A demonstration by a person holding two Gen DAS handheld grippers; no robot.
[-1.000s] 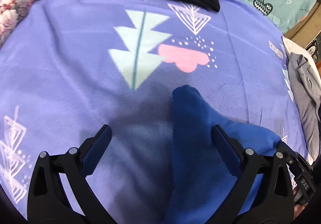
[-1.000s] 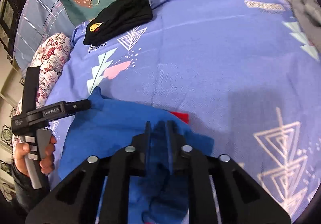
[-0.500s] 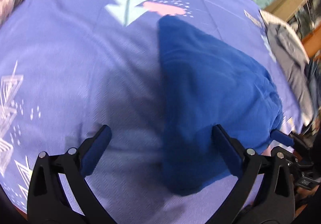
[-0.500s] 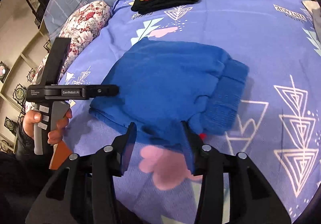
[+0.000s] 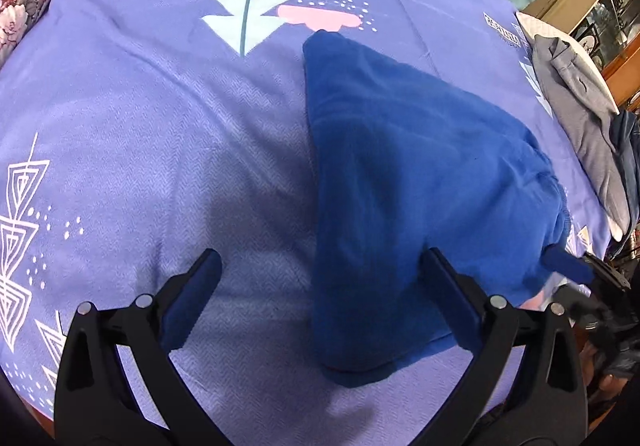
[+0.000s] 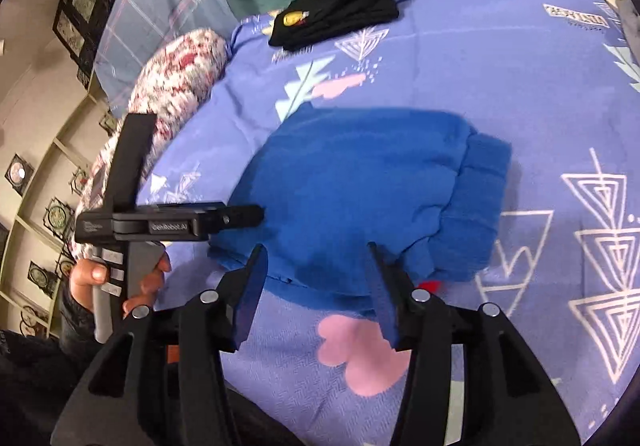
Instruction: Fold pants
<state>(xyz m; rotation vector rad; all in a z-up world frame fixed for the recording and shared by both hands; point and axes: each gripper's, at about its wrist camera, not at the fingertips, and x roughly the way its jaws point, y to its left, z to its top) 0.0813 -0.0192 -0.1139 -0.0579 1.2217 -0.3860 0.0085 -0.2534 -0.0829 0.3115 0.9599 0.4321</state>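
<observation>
showing folded blue pants (image 6: 360, 194), right view alone reveals red tag (image 6: 432, 285)

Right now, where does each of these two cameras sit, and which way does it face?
Left wrist: on the left tool, facing down at the blue pants on the bed sheet; its open fingers show.
Right wrist: on the right tool, jaws just opened; a hand shows.
Shared: pants, folded black garment.

left tool (image 5: 318, 302): black frame, blue pads, silver screws | right tool (image 6: 316, 286): same | sleeve (image 6: 72, 310): dark
</observation>
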